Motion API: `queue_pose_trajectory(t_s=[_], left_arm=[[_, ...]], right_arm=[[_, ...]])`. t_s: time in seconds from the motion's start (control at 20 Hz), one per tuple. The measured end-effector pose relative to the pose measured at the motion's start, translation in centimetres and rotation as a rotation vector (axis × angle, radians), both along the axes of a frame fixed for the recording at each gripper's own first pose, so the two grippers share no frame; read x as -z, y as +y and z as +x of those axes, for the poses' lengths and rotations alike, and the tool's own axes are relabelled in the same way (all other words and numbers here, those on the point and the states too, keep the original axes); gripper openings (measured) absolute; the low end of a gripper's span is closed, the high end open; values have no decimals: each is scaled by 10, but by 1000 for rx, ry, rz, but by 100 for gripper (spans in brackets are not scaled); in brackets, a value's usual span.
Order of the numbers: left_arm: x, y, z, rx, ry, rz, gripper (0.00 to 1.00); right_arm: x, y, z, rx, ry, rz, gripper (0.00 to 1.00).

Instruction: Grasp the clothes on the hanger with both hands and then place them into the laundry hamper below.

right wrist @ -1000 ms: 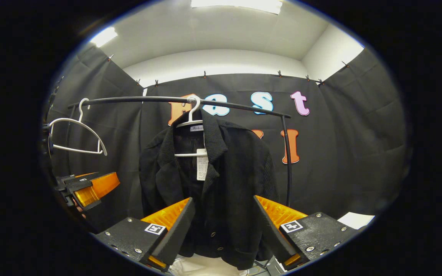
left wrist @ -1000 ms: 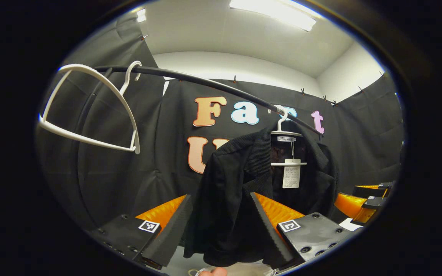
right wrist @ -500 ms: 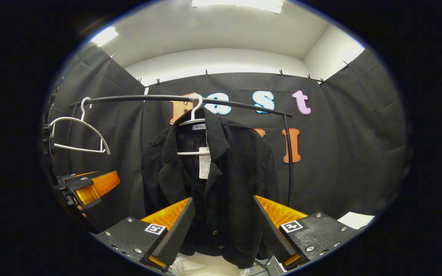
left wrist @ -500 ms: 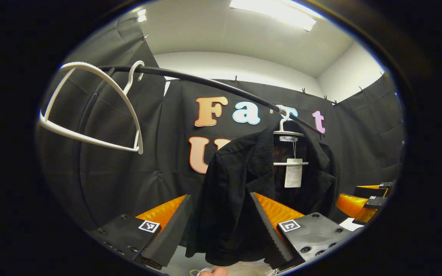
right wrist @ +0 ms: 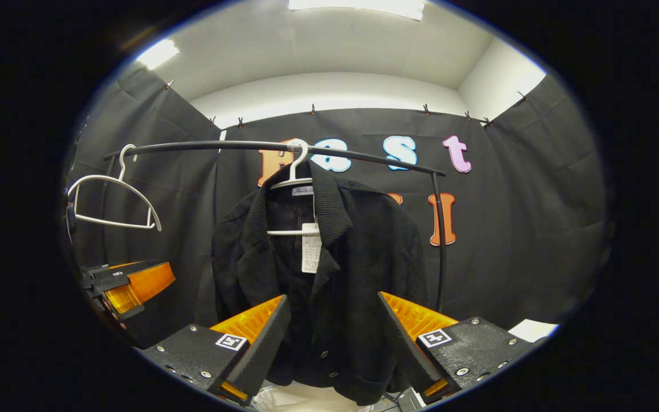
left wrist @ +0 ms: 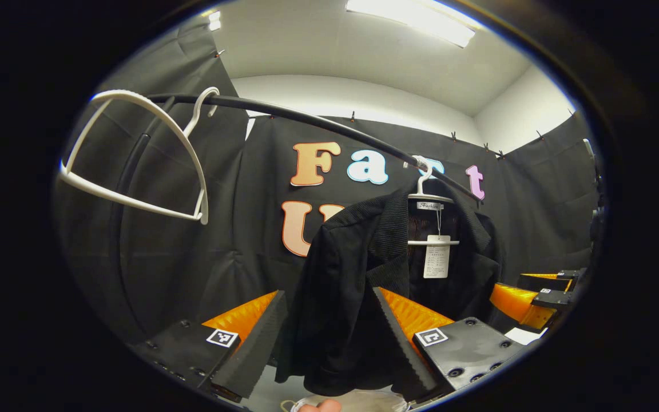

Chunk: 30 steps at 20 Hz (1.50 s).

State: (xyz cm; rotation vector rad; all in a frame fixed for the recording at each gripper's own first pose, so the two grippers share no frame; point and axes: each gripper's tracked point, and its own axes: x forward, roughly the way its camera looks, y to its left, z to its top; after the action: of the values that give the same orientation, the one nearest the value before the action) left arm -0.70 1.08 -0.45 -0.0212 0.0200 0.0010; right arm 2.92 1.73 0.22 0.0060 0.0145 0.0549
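Note:
A black jacket [left wrist: 358,286] [right wrist: 335,274] hangs on a white hanger [right wrist: 292,183] from a black rail [right wrist: 221,147], with a paper tag [left wrist: 436,256] at its open front. My left gripper [left wrist: 329,343] is open, its fingers framing the jacket's left sleeve side from in front, apart from the cloth. My right gripper [right wrist: 332,343] is open too, framing the jacket's lower front. The right gripper [left wrist: 527,294] also appears at the right edge of the left gripper view, and the left gripper [right wrist: 129,283] at the left of the right gripper view. A white hamper rim [right wrist: 306,397] peeks out below the hem.
An empty white hanger [left wrist: 135,154] [right wrist: 112,200] hangs farther left on the rail. The rail's upright post [right wrist: 439,240] stands right of the jacket. A fingertip [left wrist: 318,406] shows at the bottom of the left gripper view. Black cloth walls surround the booth.
Both views have shifted slightly; the jacket sits a little nearer and more central. The empty hanger has swung a bit. Both grippers stay open.

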Motion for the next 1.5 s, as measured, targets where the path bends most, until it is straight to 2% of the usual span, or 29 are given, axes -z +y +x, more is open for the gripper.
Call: queue_pose_trajectory(t_s=[0.05,0.15,0.2,0.3,0.55,0.6,0.65,0.7,0.75,0.85,0.95,1.05,1.1,1.2,1.3,1.45,1.5], left_arm=[[1,1,0,0,1,-2,97],[3,2,-2,1,9,1,93],[4,3,-2,3,12,3,97],[7,4,-4,7,22,8,93],[14,-6,2,41,41,-14,96],[15,-10,5,53,40,-22,96],[17,-14,9,65,40,-29,96],[19,-19,12,79,40,-33,93],[21,-25,16,96,40,-36,96],[28,-41,25,139,54,-46,93],[32,-59,35,179,58,-68,100],[41,-77,45,214,65,-81,100],[49,-85,49,228,77,-84,96],[64,-100,60,243,97,-81,93],[79,-111,77,238,110,-73,97],[99,-117,101,201,118,-47,97],[106,-118,109,188,124,-36,93]], right_arm=[[1,3,5,-8,2,6,93],[4,9,17,-20,6,6,97],[6,11,24,-24,9,3,93],[11,16,40,-24,13,-8,93],[27,22,89,-3,41,-20,91],[31,21,98,6,54,-17,87],[35,19,104,16,64,-15,89],[37,17,108,19,74,-12,69],[39,16,111,19,76,-9,75],[37,10,113,28,76,-27,55],[33,-1,110,53,71,-51,35],[28,-14,104,71,65,-62,12],[25,-18,101,73,59,-63,6],[19,-25,95,70,41,-71,4],[14,-27,88,59,28,-87,4],[4,-28,80,32,17,-113,4],[1,-30,75,28,15,-122,4]])
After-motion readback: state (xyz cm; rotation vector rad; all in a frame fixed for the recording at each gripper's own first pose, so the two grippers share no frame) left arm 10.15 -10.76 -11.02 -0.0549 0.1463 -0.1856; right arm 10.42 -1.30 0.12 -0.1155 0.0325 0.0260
